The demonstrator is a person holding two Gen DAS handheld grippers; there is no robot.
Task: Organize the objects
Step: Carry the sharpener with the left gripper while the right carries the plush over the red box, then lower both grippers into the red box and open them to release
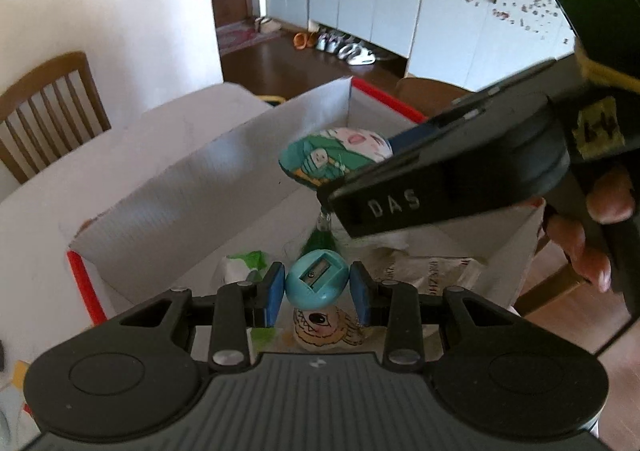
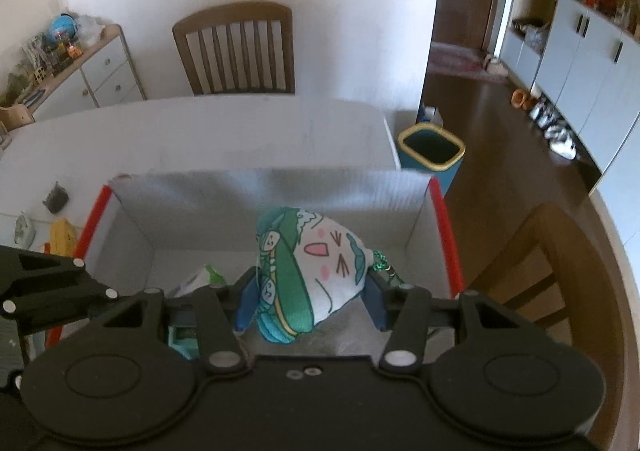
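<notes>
My left gripper (image 1: 317, 289) is shut on a round teal pencil sharpener (image 1: 316, 283), its blade slot facing up, held above the inside of a white cardboard box (image 1: 192, 179) with red edges. My right gripper (image 2: 310, 293) is shut on a soft printed plush (image 2: 308, 267), white with green cartoon figures, and holds it over the same box (image 2: 192, 203). In the left wrist view the plush (image 1: 336, 155) shows beyond the right gripper's body, a green tassel hanging under it. On the box floor lie a cartoon-printed item (image 1: 324, 331) and crumpled wrappers (image 1: 424, 271).
The box stands on a white table (image 2: 200, 131). Wooden chairs (image 2: 240, 51) stand at the far side and at the right (image 2: 560, 271). A teal bin (image 2: 432, 149) sits on the floor past the table corner. Small items (image 2: 60, 231) lie left of the box.
</notes>
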